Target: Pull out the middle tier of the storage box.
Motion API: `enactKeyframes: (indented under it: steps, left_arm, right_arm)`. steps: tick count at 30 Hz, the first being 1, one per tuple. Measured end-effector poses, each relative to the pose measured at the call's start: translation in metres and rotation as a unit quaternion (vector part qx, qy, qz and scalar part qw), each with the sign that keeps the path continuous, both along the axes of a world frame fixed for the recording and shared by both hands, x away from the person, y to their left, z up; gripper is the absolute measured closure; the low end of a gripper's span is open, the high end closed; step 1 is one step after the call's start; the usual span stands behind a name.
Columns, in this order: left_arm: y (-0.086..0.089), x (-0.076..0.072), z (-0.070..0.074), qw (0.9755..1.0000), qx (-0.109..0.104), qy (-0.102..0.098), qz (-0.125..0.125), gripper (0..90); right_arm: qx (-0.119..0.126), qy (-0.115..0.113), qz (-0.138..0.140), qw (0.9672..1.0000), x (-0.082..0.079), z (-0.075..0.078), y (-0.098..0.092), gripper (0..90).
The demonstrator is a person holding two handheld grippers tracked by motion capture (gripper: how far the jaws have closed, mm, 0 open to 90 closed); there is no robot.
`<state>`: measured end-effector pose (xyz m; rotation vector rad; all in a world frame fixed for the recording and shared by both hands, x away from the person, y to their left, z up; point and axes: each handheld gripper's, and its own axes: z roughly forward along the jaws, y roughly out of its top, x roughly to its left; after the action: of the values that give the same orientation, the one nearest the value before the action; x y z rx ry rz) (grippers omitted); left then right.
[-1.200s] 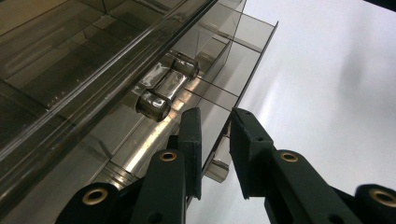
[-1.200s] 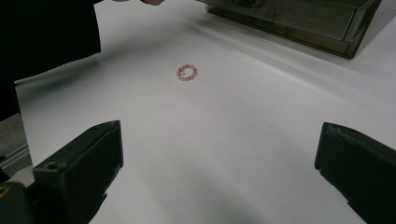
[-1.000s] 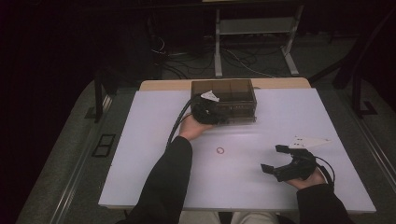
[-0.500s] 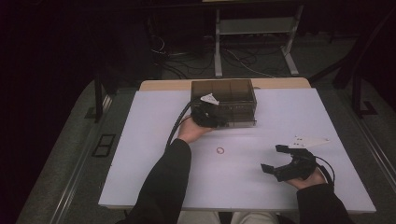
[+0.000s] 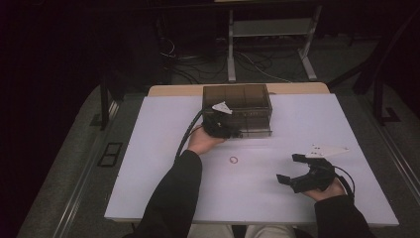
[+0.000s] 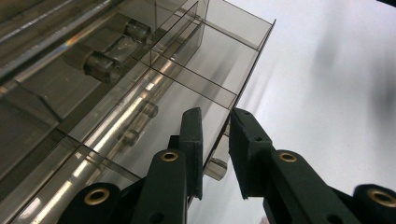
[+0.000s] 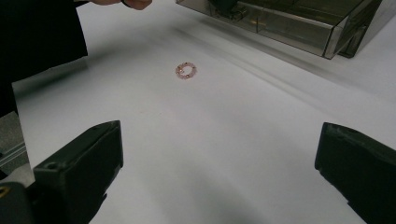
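Where white table (image 5: 148, 163) ends, grey floor (image 5: 64, 163), dark room.

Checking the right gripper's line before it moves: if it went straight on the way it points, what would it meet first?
Probably the small pink ring, lying on the white table ahead of the open right gripper, slightly off centre. Beyond it stands the smoky clear box.

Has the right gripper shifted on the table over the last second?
No. The right gripper sits at the same offset from the small pink ring as in both earlier frames.
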<state>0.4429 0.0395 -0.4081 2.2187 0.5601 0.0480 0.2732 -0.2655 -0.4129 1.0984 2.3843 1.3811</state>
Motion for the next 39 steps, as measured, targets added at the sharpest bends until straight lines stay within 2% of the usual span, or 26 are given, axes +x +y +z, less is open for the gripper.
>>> enactKeyframes:
  steps: [6, 12, 13, 15, 24, 33, 39]
  left_arm:
    - [0.001, -0.006, -0.002, 0.9999, -0.012, 0.005, 0.005, 74.3]
    - [0.001, -0.01, -0.002, 1.0, -0.002, 0.002, -0.001, 74.4]
    - [0.0, -0.011, -0.002, 0.9999, -0.009, 0.004, 0.004, 74.4]
    - [0.0, -0.012, -0.002, 1.0, -0.005, 0.001, -0.001, 74.5]
    - [0.002, -0.016, -0.004, 0.9999, -0.013, 0.002, 0.002, 74.4]
    - [0.003, -0.019, -0.004, 1.0, -0.008, 0.004, 0.0, 74.4]
    - [0.003, -0.021, -0.003, 0.9999, -0.014, 0.009, 0.001, 68.8]
  right_arm:
    - [0.0, -0.001, 0.0, 1.0, 0.0, 0.0, 0.0, 0.4]
    - [-0.001, -0.001, -0.001, 1.0, 0.0, 0.0, 0.001, 0.4]
    - [-0.001, -0.001, -0.001, 1.0, 0.0, 0.0, 0.001, 0.4]
    - [-0.001, -0.001, -0.001, 1.0, 0.0, 0.0, 0.001, 0.4]
    - [-0.001, -0.001, 0.0, 1.0, 0.0, 0.0, 0.001, 0.4]
    - [-0.002, -0.001, 0.0, 1.0, 0.0, 0.0, 0.001, 0.4]
    - [-0.002, -0.001, 0.0, 1.0, 0.0, 0.0, 0.001, 0.4]
